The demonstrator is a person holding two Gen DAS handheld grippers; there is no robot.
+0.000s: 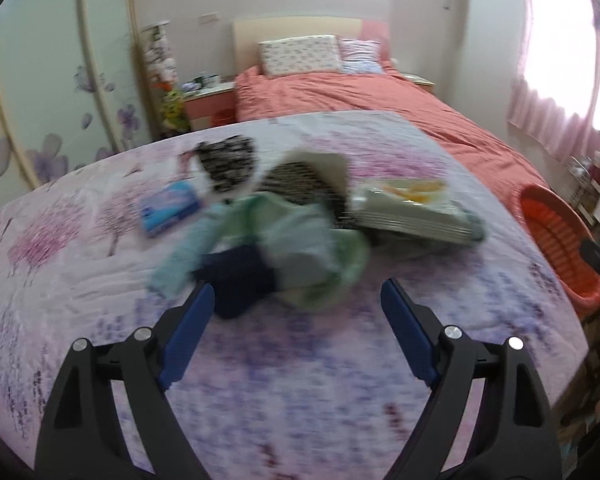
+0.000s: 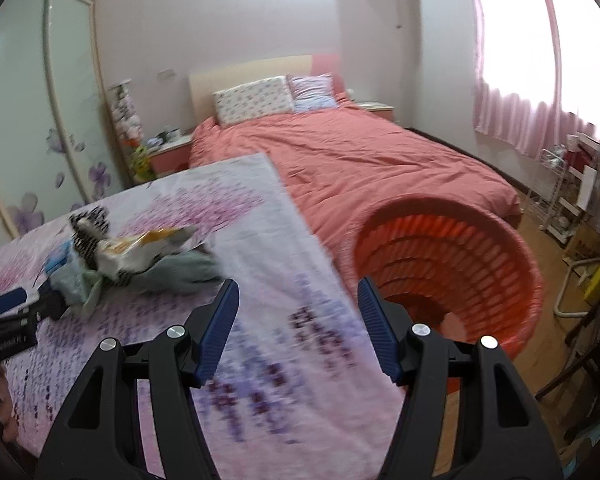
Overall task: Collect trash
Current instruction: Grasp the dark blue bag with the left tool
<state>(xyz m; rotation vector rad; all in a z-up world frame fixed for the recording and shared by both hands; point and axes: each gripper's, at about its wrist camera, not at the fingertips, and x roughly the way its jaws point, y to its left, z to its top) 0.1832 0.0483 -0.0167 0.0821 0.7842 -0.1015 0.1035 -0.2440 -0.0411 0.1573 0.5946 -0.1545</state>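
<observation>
We are holding the left tool (image 1: 296, 296) with jaws spread, empty, just short of the blurred trash pile (image 1: 284, 236) on the floral-covered table (image 1: 300, 380). The right tool (image 2: 296, 296), likewise spread and empty, is hovering beside the orange basket (image 2: 516, 256).

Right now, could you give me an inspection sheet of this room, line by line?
Surface: floral purple-pink cloth spread over a flat top at the foot of the bed.
Job's things: pile of wrappers and bags, blurred; orange basket beside the surface, nothing seen inside.
Clutter: blue packet lying apart from the pile.
Claws: left claw open, just short of the pile; right claw open, holding nothing.
Cables: nothing seen.
Surroundings: coral bed, pillows, pink curtains, wardrobe.
</observation>
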